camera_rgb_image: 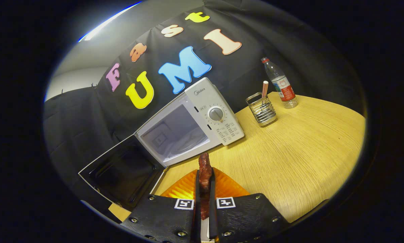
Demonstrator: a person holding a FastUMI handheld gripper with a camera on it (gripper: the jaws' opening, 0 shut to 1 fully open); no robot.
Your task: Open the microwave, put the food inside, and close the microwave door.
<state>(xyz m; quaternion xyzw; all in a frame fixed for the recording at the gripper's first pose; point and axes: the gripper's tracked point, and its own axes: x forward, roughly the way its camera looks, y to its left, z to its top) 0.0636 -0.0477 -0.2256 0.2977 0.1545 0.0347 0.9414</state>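
Note:
My gripper is shut on a reddish-brown strip of food, which sticks out past the fingertips. Both fingers press on its sides. An orange plate lies just under the fingers on the wooden table. Beyond the food stands a white microwave with its door swung wide open to the left. Its cavity is lit and a glass turntable shows on its floor. The food hangs a short way in front of the cavity's opening.
A wire holder with a striped straw stands right of the microwave. A plastic water bottle with a red label stands behind it. Black cloth walls the booth at the back and left.

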